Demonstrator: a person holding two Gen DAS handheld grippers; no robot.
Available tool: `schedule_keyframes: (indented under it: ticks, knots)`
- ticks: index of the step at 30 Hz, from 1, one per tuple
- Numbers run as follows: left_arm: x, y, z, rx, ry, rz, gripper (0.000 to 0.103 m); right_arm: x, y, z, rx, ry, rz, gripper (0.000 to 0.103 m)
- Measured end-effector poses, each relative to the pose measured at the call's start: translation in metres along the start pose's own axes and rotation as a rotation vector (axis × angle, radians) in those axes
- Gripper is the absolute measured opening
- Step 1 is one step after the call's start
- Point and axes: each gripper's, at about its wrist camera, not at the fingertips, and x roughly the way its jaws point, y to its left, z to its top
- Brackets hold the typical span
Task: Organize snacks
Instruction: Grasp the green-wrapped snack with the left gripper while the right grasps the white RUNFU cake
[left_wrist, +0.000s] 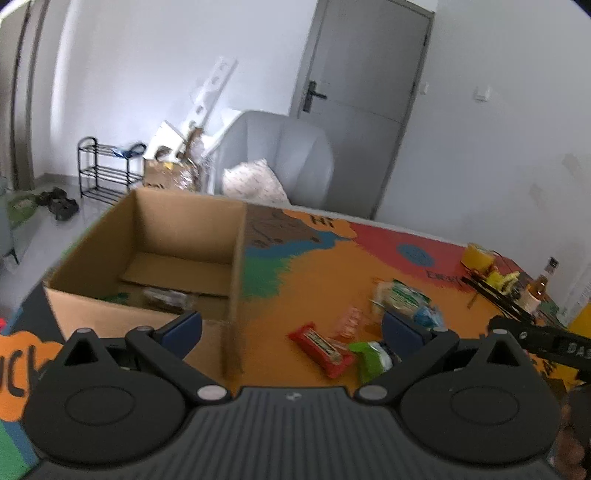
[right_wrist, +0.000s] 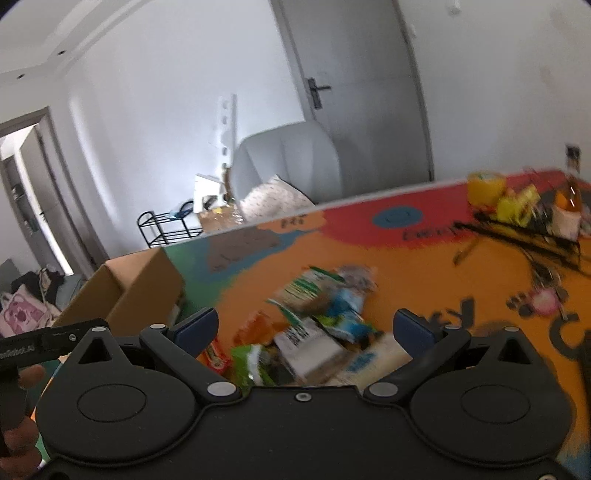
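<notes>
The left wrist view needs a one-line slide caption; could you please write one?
Open left tool hovers between a cardboard box and loose snack packets, including a red one, on a colourful table.

White walls and a grey door with a black handle close the room. A grey armchair holding a patterned cushion stands before the door, near a black wire rack on the pale floor. Soft daylight.

Worktop: orange, red, green, blue cartoon print. Cardboard box: plain brown. Snack bar: red wrapper. Packet: bright green. Claw pads: dark blue.
</notes>
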Motion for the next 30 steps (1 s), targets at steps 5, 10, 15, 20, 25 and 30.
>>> schedule_keyframes:
  ticks: [5, 10, 15, 20, 25, 30]
  knots:
    - [0.011, -0.015, -0.005, 0.031, 0.028, -0.032, 0.103, 0.007, -0.015, -0.011, 0.022, 0.039, -0.046, 0.103]
    - [0.024, -0.023, -0.011, 0.03, 0.045, -0.072, 0.103, 0.013, -0.025, -0.018, 0.042, 0.055, -0.074, 0.103]
    - [0.039, -0.031, -0.019, 0.025, 0.071, -0.091, 0.101, 0.021, -0.029, -0.023, 0.05, 0.071, -0.084, 0.102]
    - [0.05, -0.039, -0.025, 0.031, 0.081, -0.097, 0.1, 0.035, -0.029, -0.03, 0.06, 0.096, -0.082, 0.097]
    - [0.062, -0.044, -0.031, 0.028, 0.101, -0.112, 0.089, 0.05, -0.033, -0.037, 0.065, 0.144, -0.077, 0.084]
    - [0.076, -0.05, -0.035, 0.031, 0.127, -0.138, 0.079, 0.054, -0.039, -0.042, 0.058, 0.165, -0.063, 0.068]
